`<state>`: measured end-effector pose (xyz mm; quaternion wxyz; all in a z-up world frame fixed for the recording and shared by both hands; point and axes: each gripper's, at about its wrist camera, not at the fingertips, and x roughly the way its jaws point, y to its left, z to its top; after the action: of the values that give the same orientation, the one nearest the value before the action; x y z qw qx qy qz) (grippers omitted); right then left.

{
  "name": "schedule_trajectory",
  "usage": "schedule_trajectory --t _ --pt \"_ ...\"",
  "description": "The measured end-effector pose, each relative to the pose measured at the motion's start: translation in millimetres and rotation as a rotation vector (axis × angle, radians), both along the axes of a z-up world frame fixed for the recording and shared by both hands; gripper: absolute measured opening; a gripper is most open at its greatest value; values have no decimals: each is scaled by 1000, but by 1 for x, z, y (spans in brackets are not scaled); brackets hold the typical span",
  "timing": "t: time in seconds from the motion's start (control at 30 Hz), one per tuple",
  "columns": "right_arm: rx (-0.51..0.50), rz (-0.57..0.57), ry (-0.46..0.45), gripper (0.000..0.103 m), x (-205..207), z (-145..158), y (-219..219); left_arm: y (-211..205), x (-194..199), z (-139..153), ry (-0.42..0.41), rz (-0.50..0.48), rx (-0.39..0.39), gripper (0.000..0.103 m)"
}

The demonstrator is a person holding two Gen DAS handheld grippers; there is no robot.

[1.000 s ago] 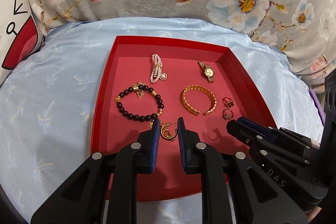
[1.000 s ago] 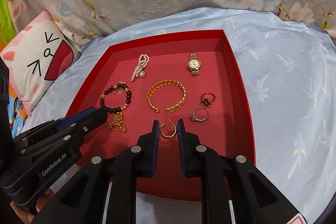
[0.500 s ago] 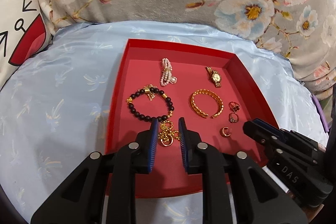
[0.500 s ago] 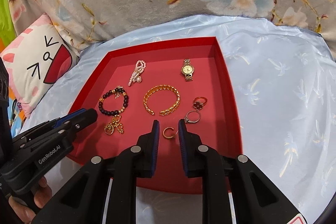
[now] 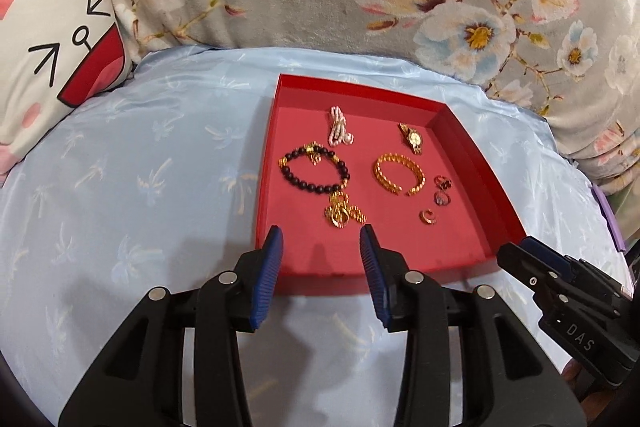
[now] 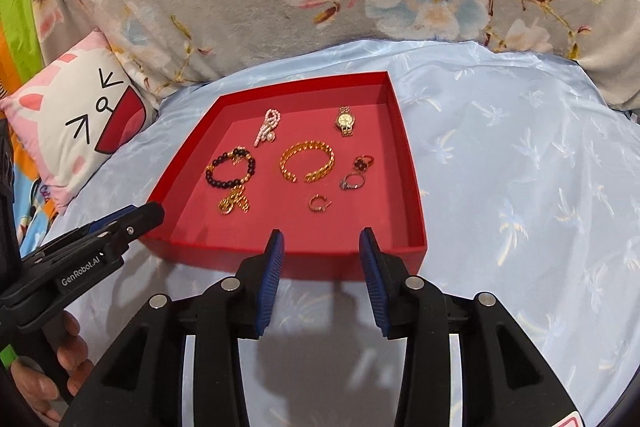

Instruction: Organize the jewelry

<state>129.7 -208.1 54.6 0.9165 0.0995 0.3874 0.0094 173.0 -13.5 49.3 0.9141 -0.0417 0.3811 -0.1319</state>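
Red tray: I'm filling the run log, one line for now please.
tray: holds jewelry | left tool: open, empty, just opened | right tool: open, empty, just opened

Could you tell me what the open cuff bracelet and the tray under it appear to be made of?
The cuff bracelet looks like polished gold-toned metal: bright yellow glints along chain-like links; real gold or plating cannot be told. The tray looks like stiff card, glossy red on its thin walls, with a duller matte, perhaps felt-like, floor.

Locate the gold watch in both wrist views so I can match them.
Left wrist: gold watch sits right of centre, near the red tray's far right corner.
Right wrist: gold watch sits just above centre, same corner.
Shared landmark: the open gold bangle just in front of it.
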Motion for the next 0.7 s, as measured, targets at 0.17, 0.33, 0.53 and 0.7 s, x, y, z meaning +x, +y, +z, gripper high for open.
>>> schedule_trajectory --t 0.17,0.33,0.53,0.7 --pt "-13 -5 12 39 -17 -7 9 -5 -22 -6 -3 0 37 38" --pt "-35 -8 20 39 -35 -21 17 -13 -40 -20 -3 -7 81 38" --pt "-36 -14 42 39 -48 -38 21 -24 -52 -38 3 -12 125 39" --pt "-56 -29 31 50 -53 -39 23 -27 -58 -41 2 21 152 61"
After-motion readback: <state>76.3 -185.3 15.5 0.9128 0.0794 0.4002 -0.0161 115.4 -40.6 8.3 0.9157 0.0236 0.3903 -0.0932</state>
